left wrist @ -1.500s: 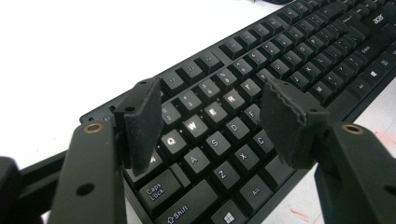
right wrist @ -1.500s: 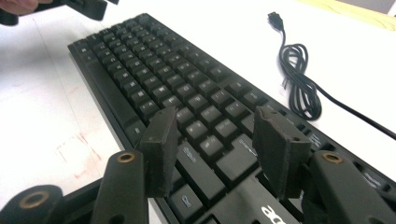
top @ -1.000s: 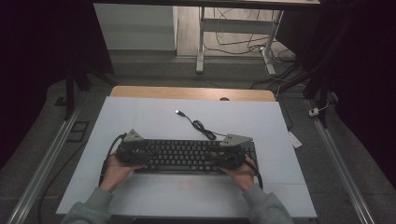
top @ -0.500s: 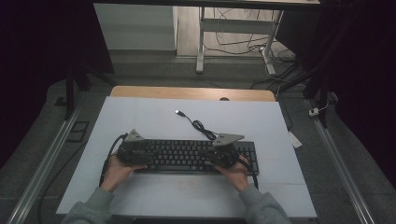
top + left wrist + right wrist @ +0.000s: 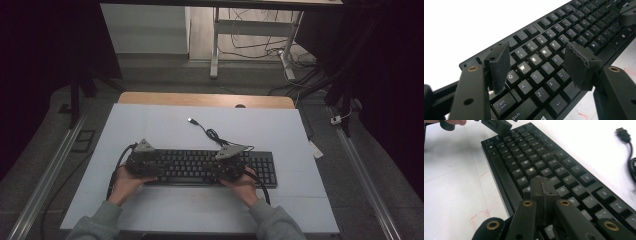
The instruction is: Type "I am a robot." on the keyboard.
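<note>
A black keyboard lies across the near part of the white mat. My left gripper hovers over its left end, jaws open above the Q-W-E-R keys, with nothing between the pads. My right gripper is over the keyboard's middle, a little right of centre. Its jaws are shut together with nothing in them, the tip just above the keys. The keyboard runs away toward the left gripper. The keyboard's cable coils behind it and ends in a USB plug.
A wooden table edge borders the mat at the back. The plug and cable lie loose on the mat behind the keyboard. A small white tag sits off the mat's right edge. Metal rails run along both sides.
My right gripper has slid left along the keyboard from its right end toward the middle. The left gripper and the keyboard have stayed put.
</note>
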A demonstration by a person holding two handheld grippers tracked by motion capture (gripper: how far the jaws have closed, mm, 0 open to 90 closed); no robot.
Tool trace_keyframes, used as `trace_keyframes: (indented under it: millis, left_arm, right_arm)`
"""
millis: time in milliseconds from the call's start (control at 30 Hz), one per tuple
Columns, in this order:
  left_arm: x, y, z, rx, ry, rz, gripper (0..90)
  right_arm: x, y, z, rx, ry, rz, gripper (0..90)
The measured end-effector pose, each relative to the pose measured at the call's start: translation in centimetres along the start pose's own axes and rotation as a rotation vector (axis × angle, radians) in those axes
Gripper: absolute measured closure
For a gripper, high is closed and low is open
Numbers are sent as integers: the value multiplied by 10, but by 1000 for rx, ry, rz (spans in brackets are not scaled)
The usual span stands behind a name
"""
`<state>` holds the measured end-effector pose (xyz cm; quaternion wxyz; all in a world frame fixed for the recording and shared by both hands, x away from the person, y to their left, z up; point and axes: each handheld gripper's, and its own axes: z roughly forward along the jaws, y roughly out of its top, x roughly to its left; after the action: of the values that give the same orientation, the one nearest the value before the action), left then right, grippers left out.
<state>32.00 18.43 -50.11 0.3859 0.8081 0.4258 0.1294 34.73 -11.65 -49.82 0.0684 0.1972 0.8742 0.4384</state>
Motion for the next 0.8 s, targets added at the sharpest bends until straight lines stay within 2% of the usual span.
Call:
trace_keyframes:
  millis: [433, 600, 800]
  left_arm:
    - [0, 0, 1, 3, 0, 3, 373]
    - [0, 0, 1, 5, 0, 3, 372]
    - [0, 0, 2, 9, 1, 6, 370]
  right_arm:
    - [13, 4, 21, 58, 21, -37, 896]
    - [12, 3, 28, 84, 7, -44, 896]
    - [9, 2, 32, 79, 2, -40, 896]
